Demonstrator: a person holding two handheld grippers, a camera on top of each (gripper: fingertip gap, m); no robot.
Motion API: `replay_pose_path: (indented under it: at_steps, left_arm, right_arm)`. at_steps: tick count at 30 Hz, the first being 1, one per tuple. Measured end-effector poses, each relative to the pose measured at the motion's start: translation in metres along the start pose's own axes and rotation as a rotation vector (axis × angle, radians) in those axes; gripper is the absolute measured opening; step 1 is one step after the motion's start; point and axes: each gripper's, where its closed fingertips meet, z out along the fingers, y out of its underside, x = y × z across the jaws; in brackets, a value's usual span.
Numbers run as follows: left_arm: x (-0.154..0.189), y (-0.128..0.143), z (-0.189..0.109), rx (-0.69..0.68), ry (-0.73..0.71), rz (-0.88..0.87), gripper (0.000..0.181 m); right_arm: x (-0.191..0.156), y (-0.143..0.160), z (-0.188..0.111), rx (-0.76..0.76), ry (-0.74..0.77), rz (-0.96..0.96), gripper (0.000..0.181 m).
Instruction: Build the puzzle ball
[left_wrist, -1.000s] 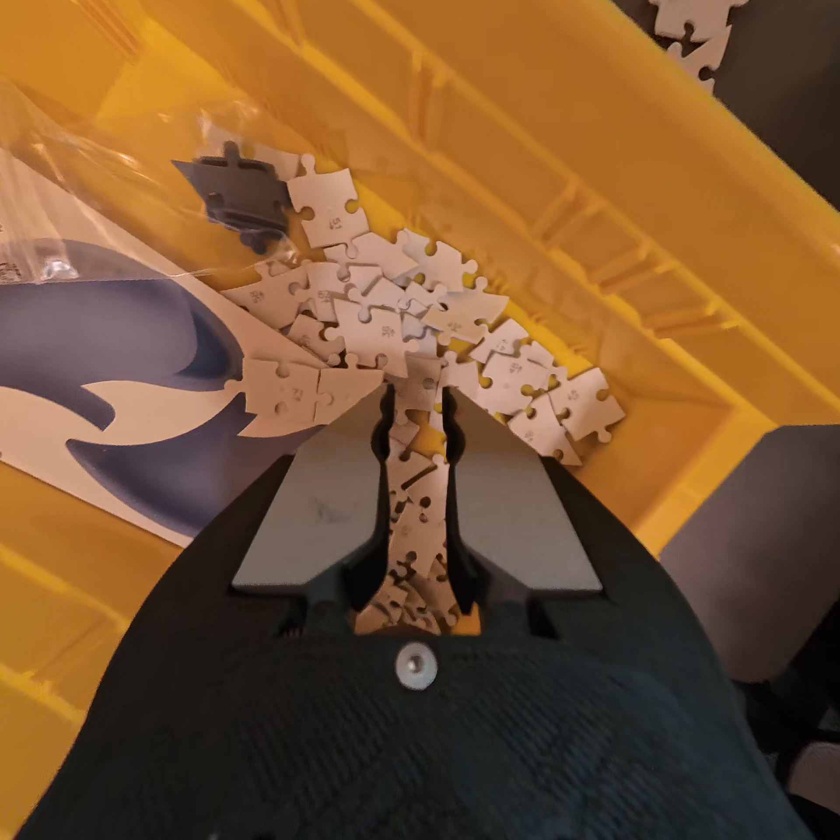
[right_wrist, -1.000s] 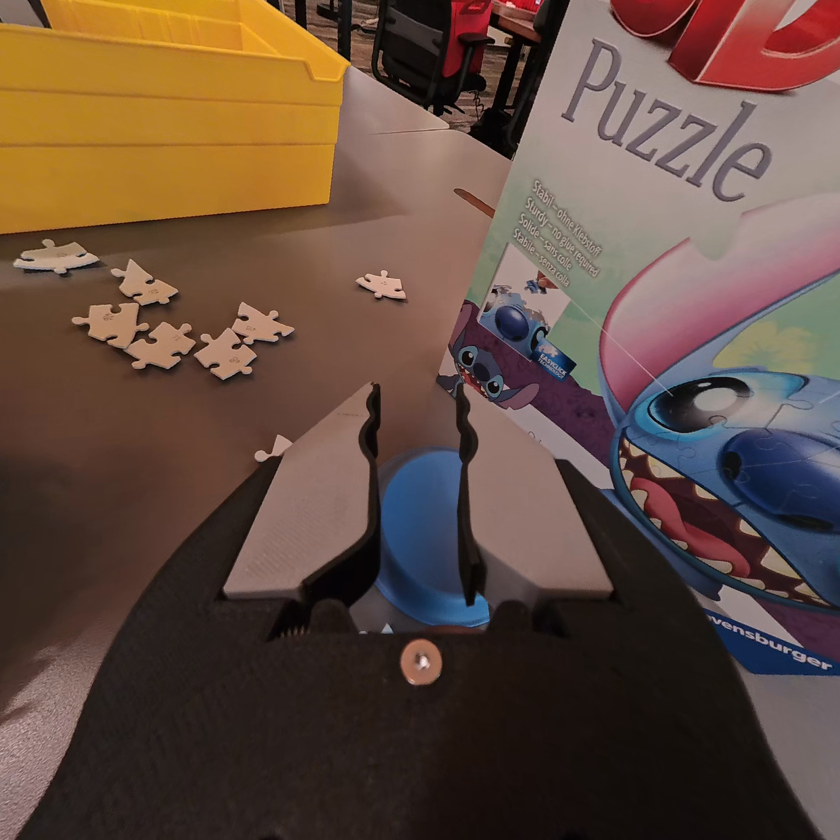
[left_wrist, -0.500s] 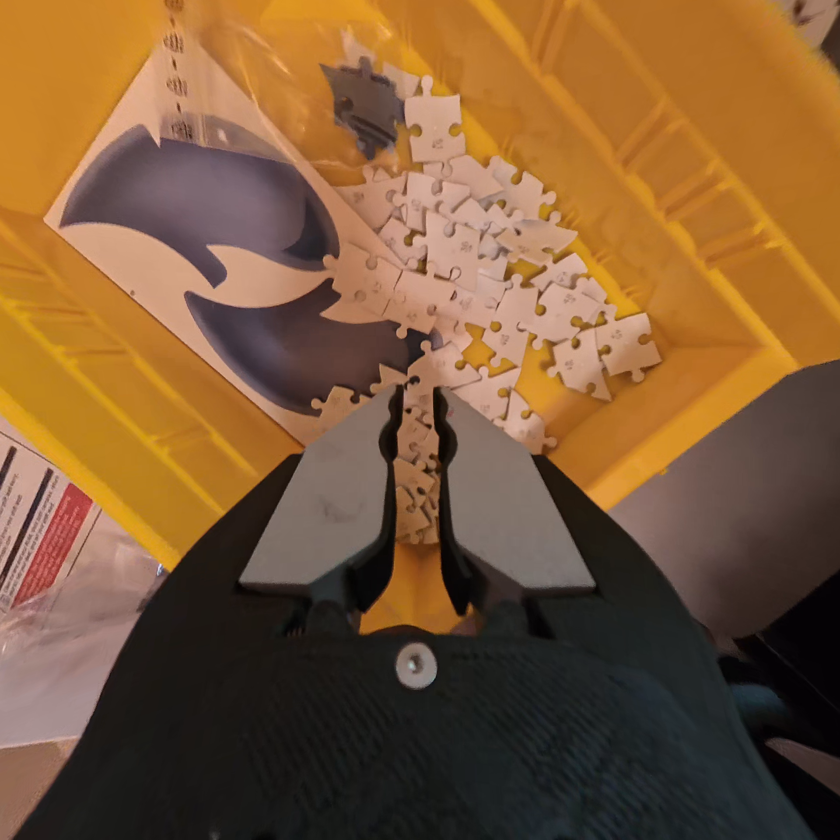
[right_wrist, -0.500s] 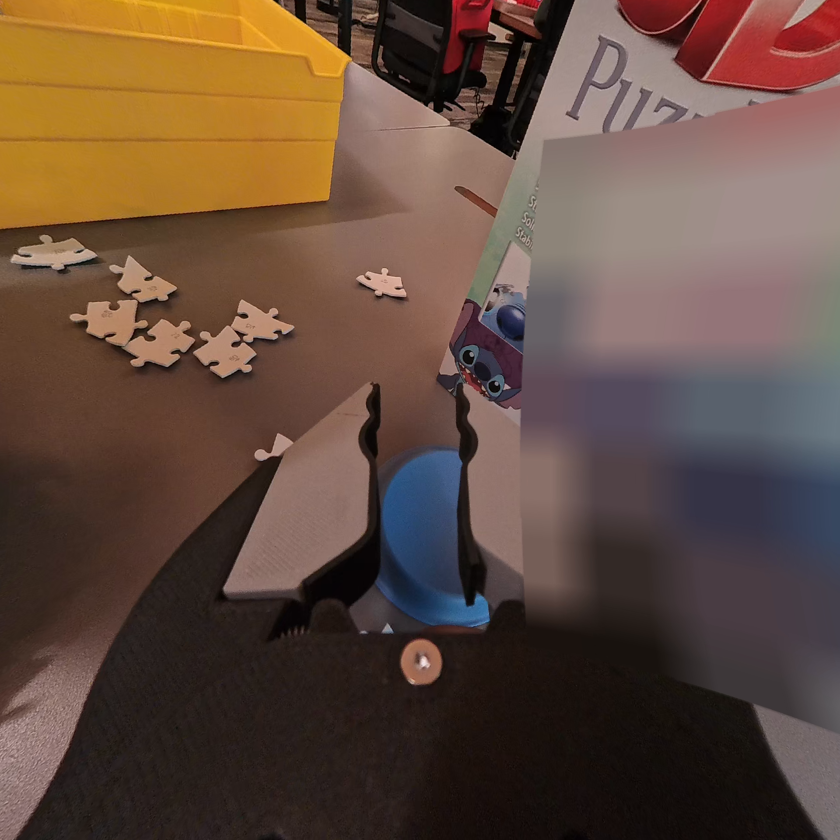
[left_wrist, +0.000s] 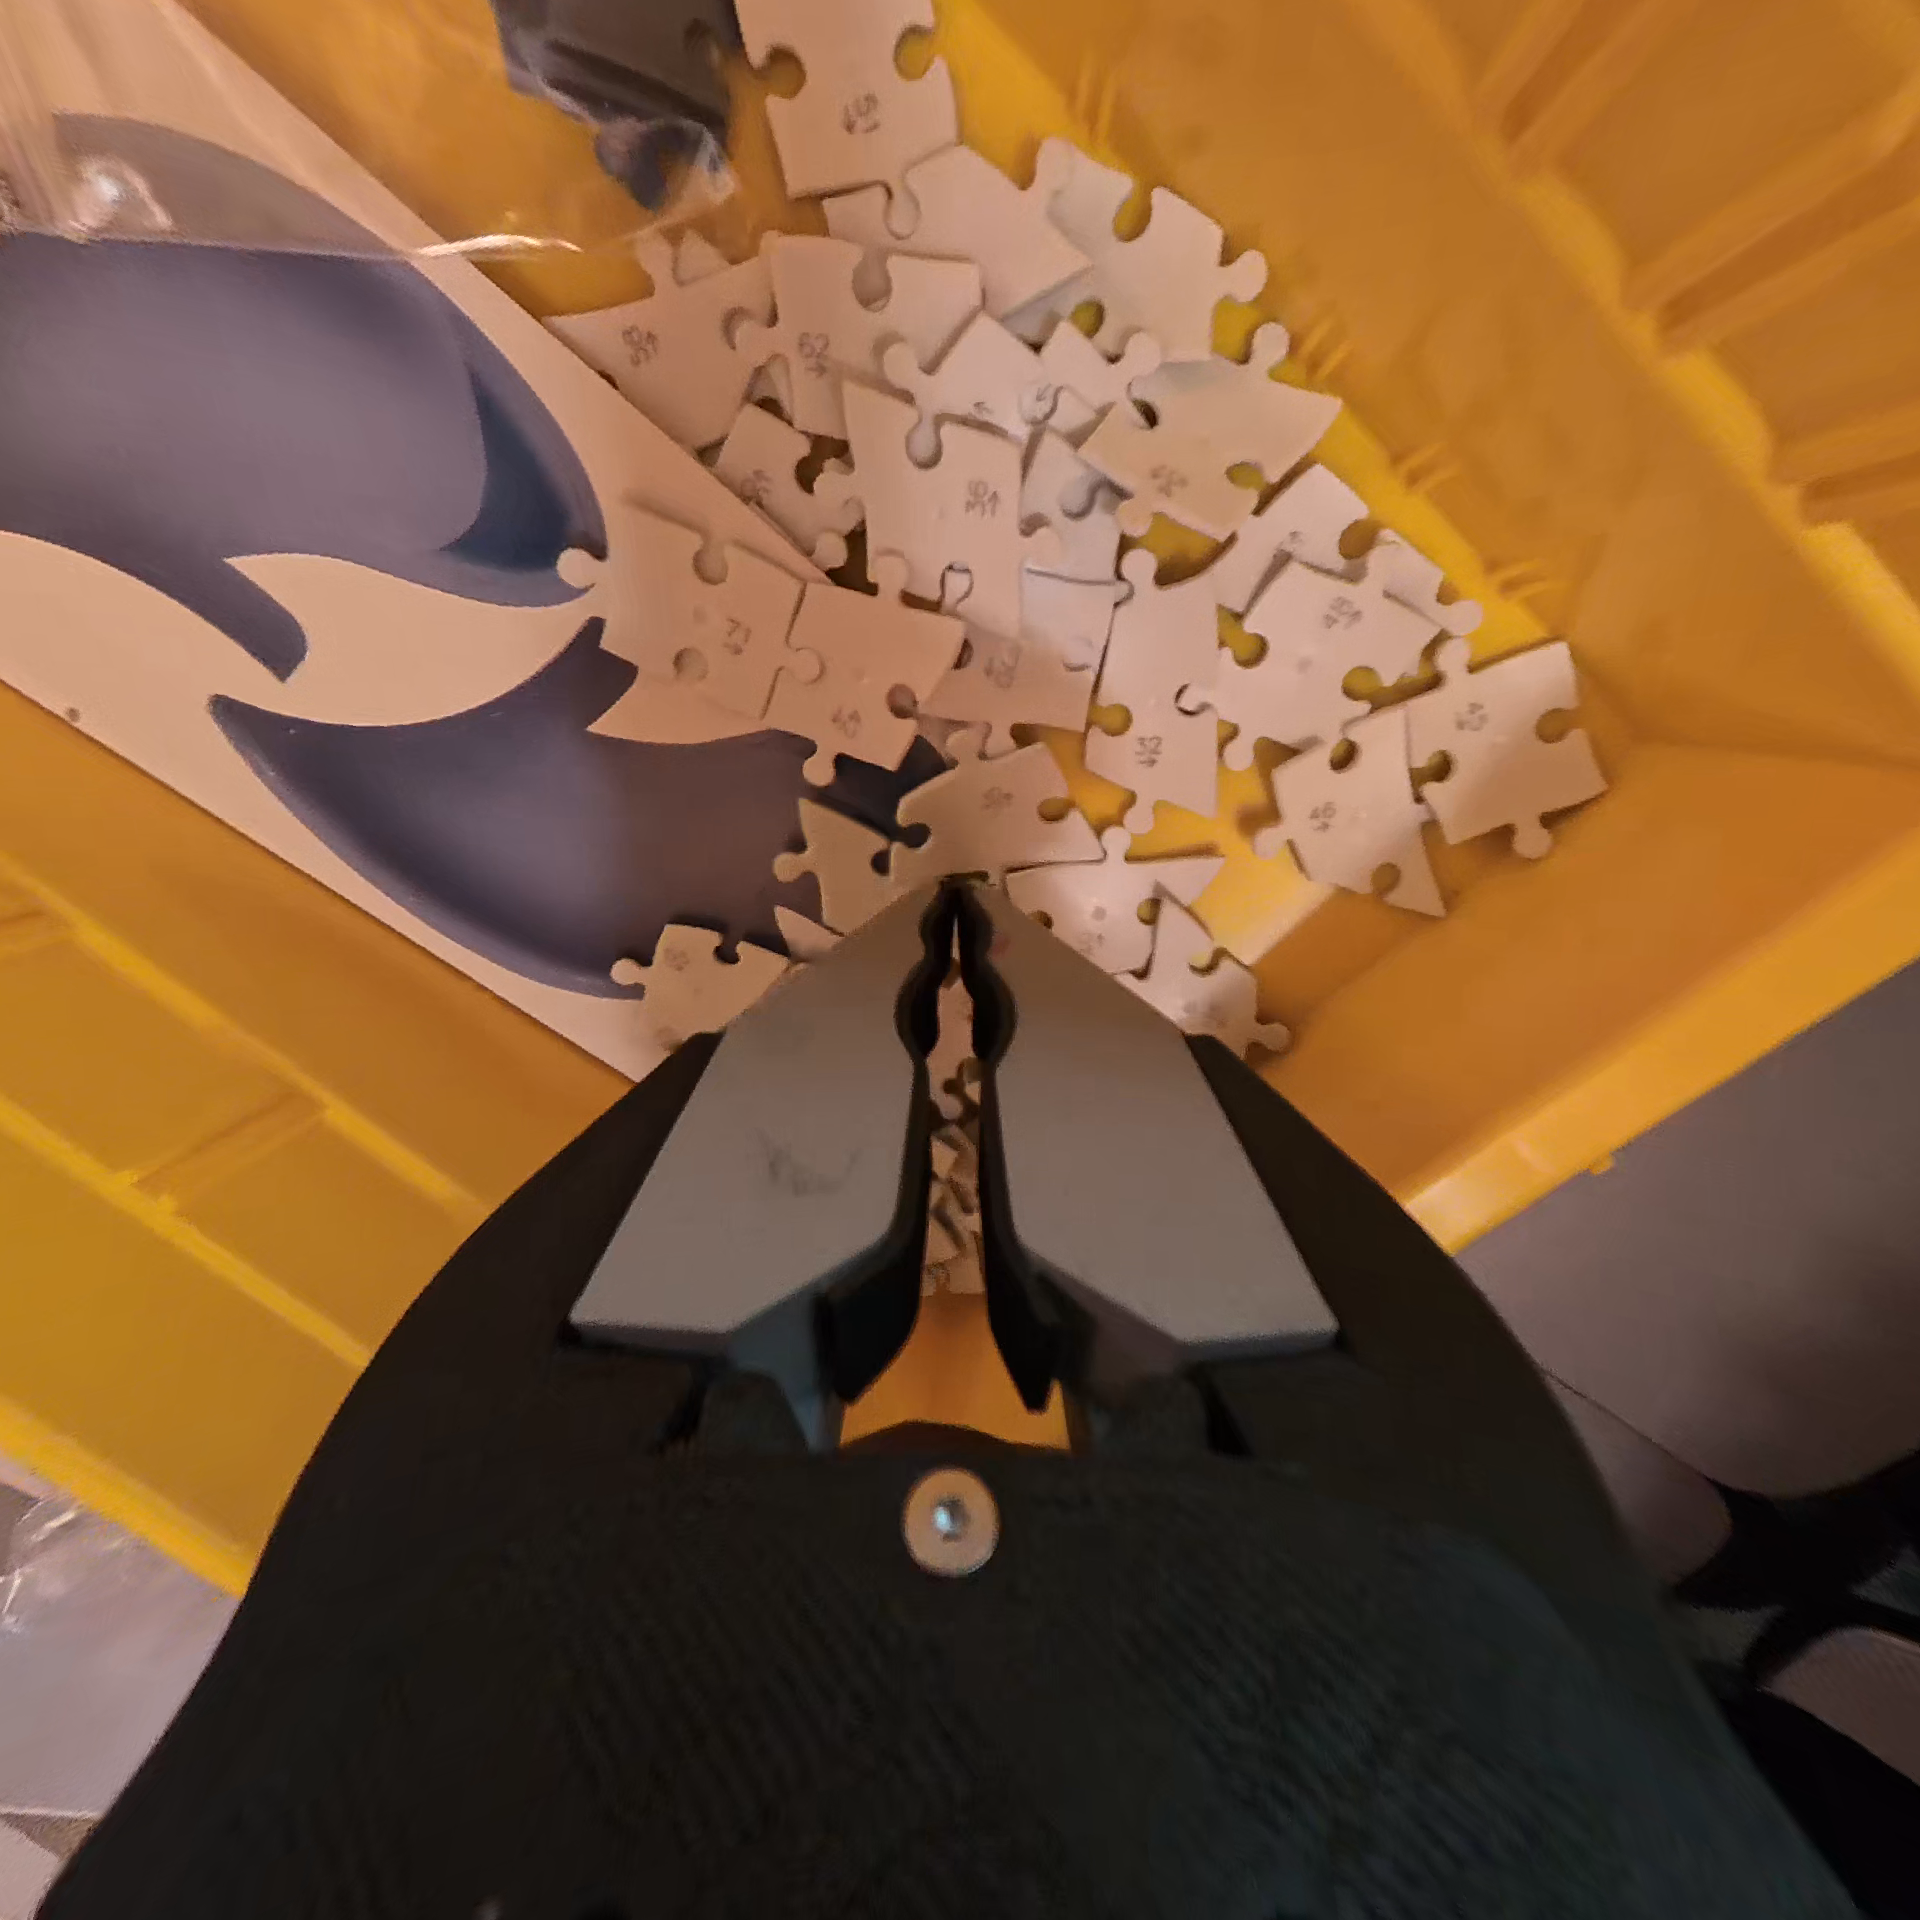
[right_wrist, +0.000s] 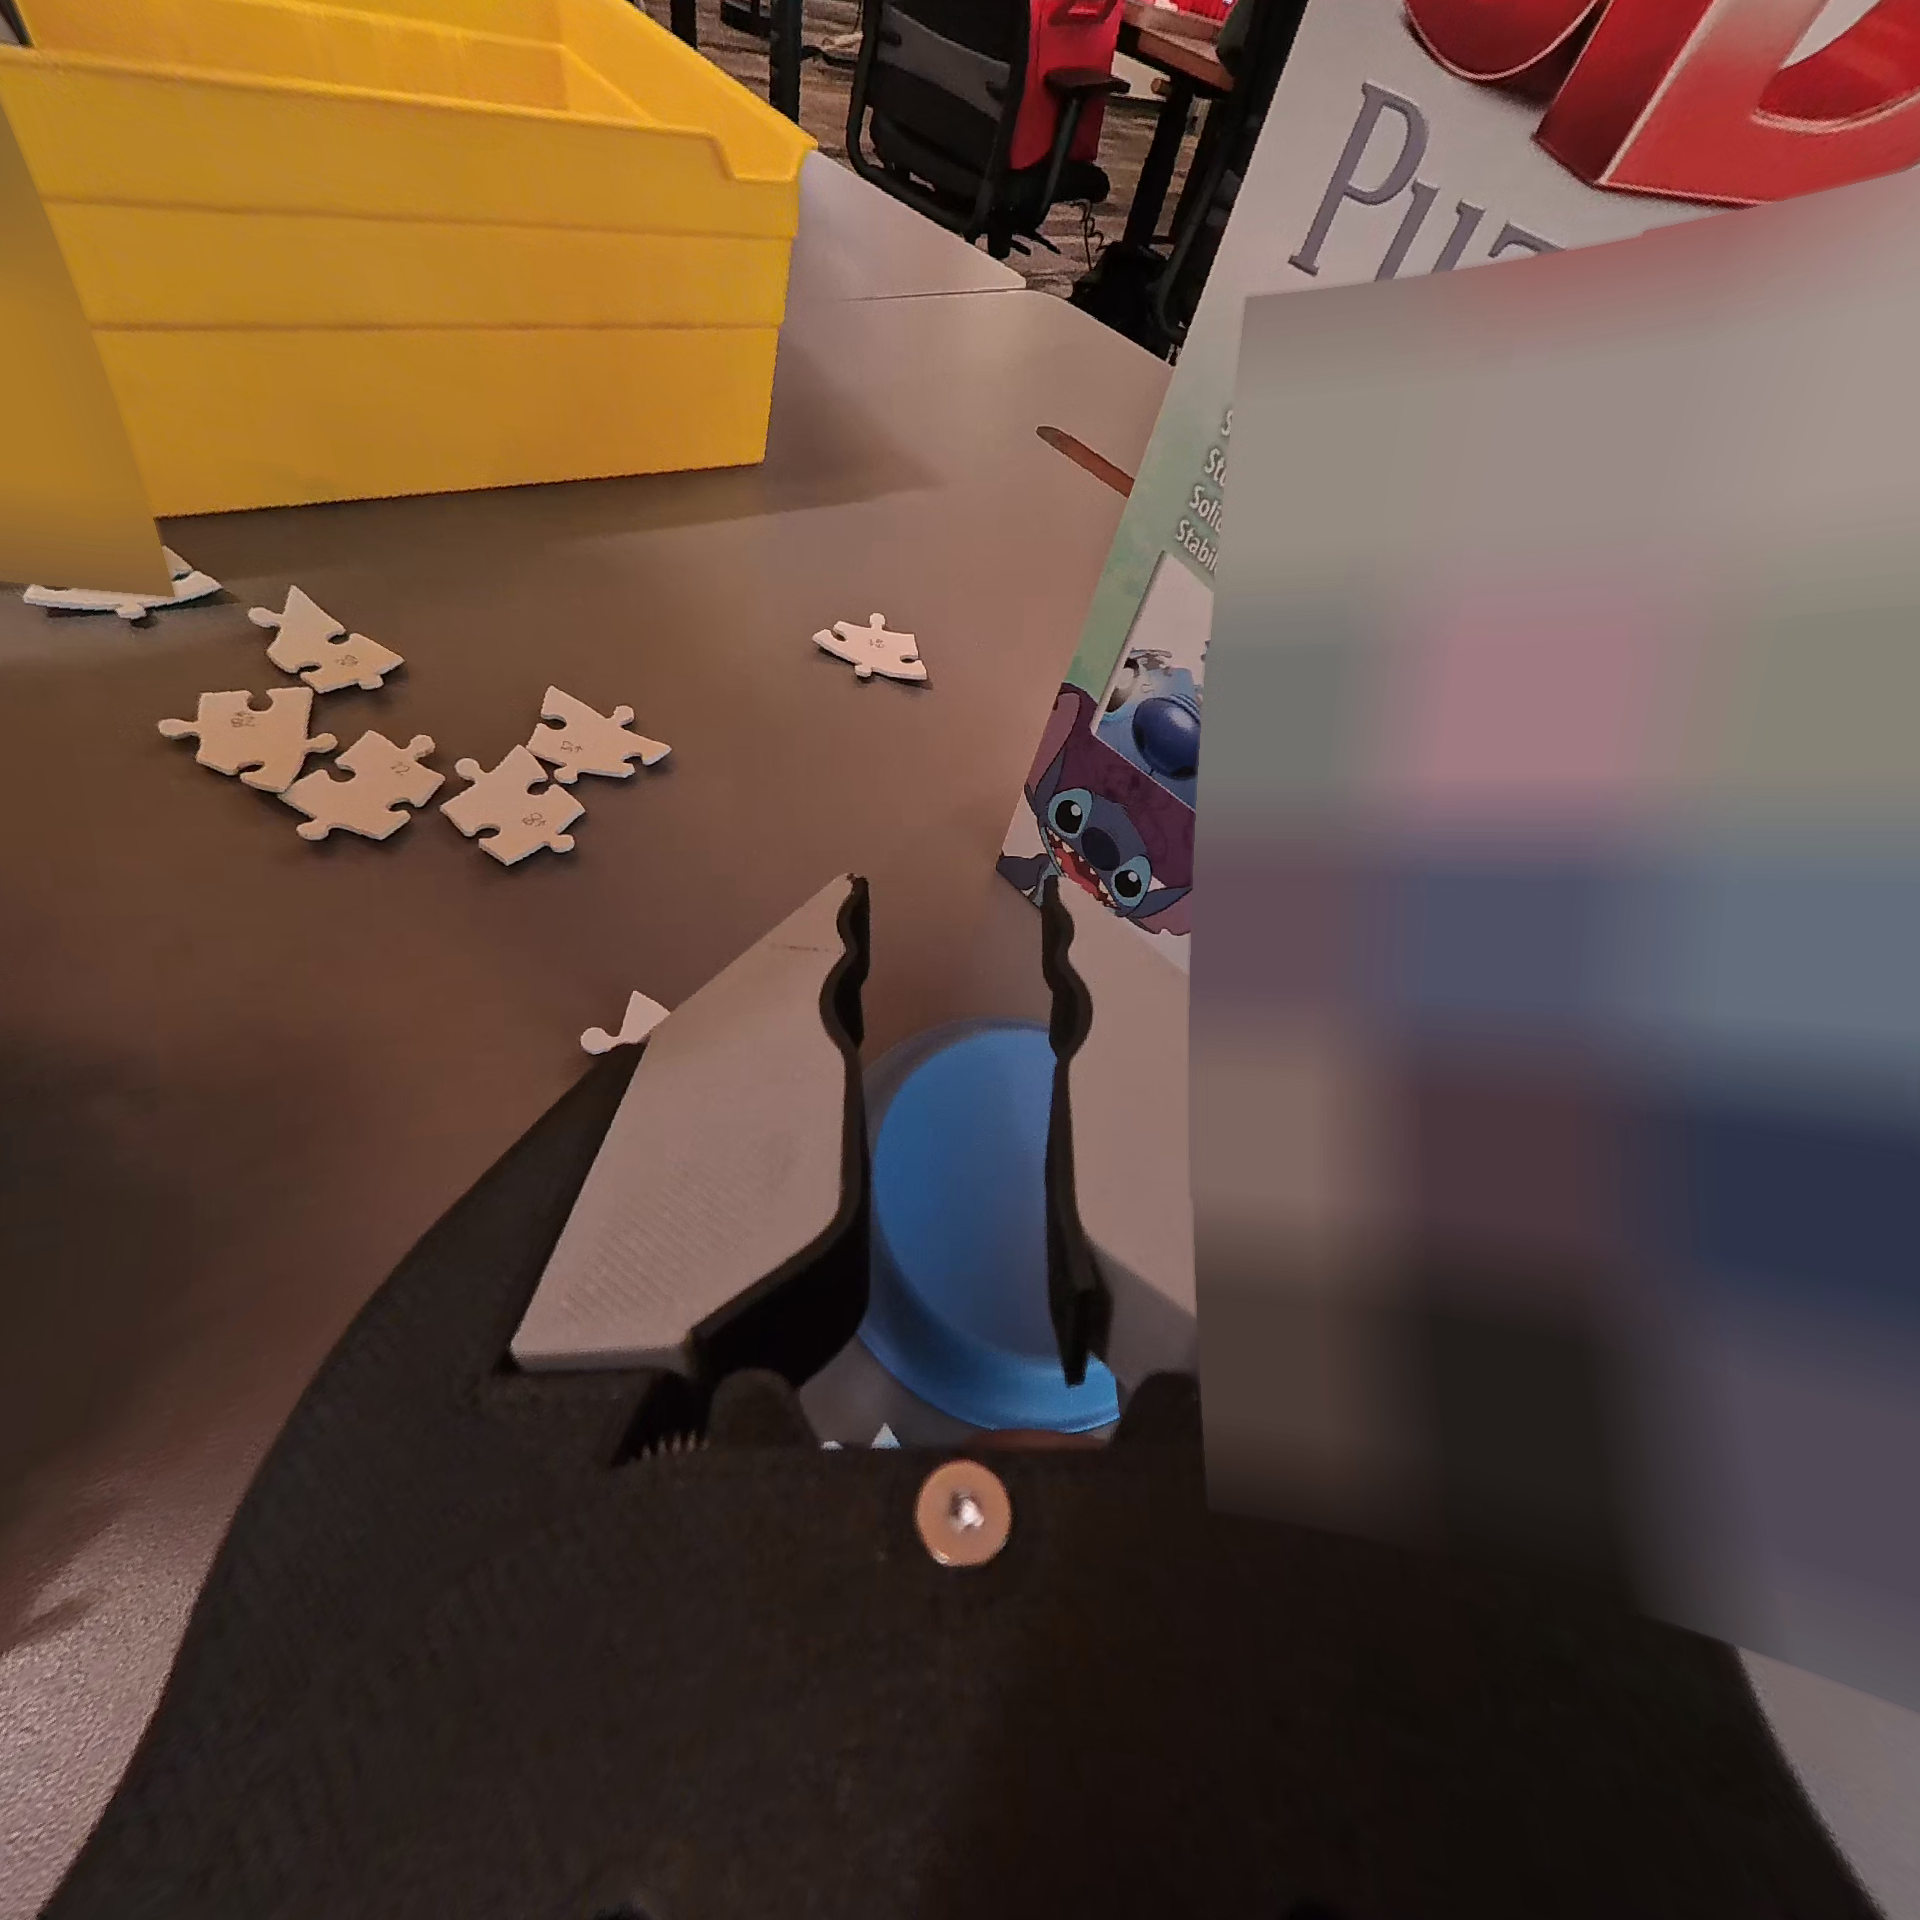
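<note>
In the left wrist view a pile of pale grey puzzle pieces (left_wrist: 1091, 540), backs up, lies in a corner of a yellow bin (left_wrist: 1558, 312). My left gripper (left_wrist: 956, 896) is down in the bin, its tips closed together on the lower edge of one puzzle piece (left_wrist: 987, 816). In the right wrist view my right gripper (right_wrist: 951, 894) is open and empty, low over the grey table (right_wrist: 727, 499). A blue rounded plastic part (right_wrist: 966, 1195) shows between its fingers, underneath them. Several loose pieces (right_wrist: 364, 779) lie on the table to the left.
A white sheet with dark blue shapes (left_wrist: 312, 520) lies in the bin beside a dark piece (left_wrist: 623, 83). The puzzle box (right_wrist: 1299, 312) stands close at the right gripper's right. The yellow bin (right_wrist: 416, 312) stands at the back left. One single piece (right_wrist: 873, 646) lies ahead. Spacing between my two grippers at the tips: around 35 centimetres.
My left gripper's fingers have closed from a narrow gap to tips together, and it has moved back down close to the pile. The right gripper has not moved.
</note>
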Motion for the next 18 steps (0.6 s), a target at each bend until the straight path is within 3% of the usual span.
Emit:
replay_pose_path:
  at_steps: [5, 12, 18]
  left_arm:
    - [-0.012, -0.006, -0.02, 0.092, -0.055, -0.046, 0.0]
    - [0.006, 0.024, -0.004, -0.111, -0.015, -0.01, 0.0]
    - [0.012, -0.007, -0.005, 0.037, 0.016, 0.025, 0.0]
  right_arm:
    - [0.001, 0.0, 0.0, -0.002, 0.003, 0.0, 0.03]
    - [0.001, 0.001, 0.0, -0.003, 0.005, 0.001, 0.03]
    - [0.001, 0.001, 0.0, -0.004, 0.005, -0.003, 0.03]
